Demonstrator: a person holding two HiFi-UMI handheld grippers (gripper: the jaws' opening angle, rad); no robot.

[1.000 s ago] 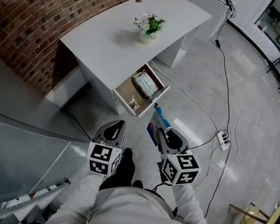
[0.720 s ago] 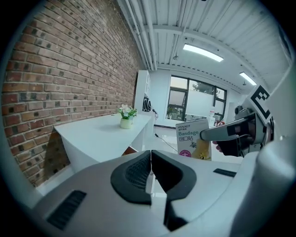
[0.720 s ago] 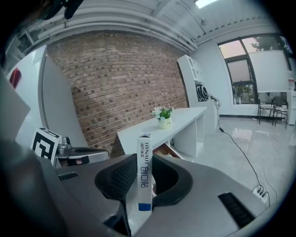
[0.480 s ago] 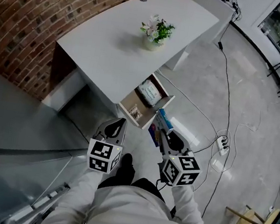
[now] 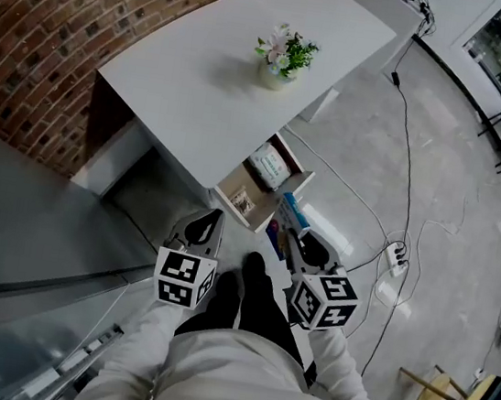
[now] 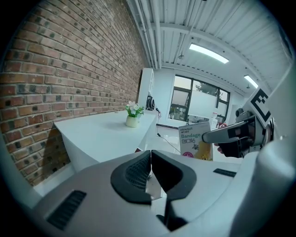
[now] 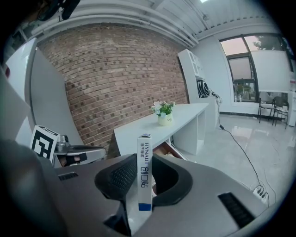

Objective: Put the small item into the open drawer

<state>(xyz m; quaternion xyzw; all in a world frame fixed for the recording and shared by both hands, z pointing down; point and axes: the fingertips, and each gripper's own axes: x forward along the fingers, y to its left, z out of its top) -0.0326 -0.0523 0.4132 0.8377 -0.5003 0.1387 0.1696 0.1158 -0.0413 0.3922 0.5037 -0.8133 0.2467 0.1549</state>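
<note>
Closer now than a second ago, the white desk (image 5: 215,60) and its open drawer (image 5: 234,186) have slid down the head view toward the two grippers, and a dark shoe (image 5: 254,274) has stepped forward between them, so the person is walking in on the drawer. The right gripper (image 5: 291,240) carries the task's thing, a slim bandage box (image 5: 287,216). In the right gripper view the box (image 7: 144,171) stands upright with the jaws part open and pressed against its two broad faces, its narrow printed edge facing the camera. The left gripper (image 5: 207,228) has nothing; in its own view the jaws (image 6: 151,162) are brought together with no item between them. The box hangs near the drawer's front corner but outside it, above the floor. Inside the drawer lie a white packet (image 5: 269,165) toward the back and a smaller packet (image 5: 243,203) nearer the front, with bare bottom between them and the side wall. Potted flowers (image 5: 285,56) stand on the desk well away from the work. I judge this to be the carry-and-approach step, about midway. Next, the right gripper should reach over the drawer's rim, lower the box onto a free patch, and only then spread its jaws.
</note>
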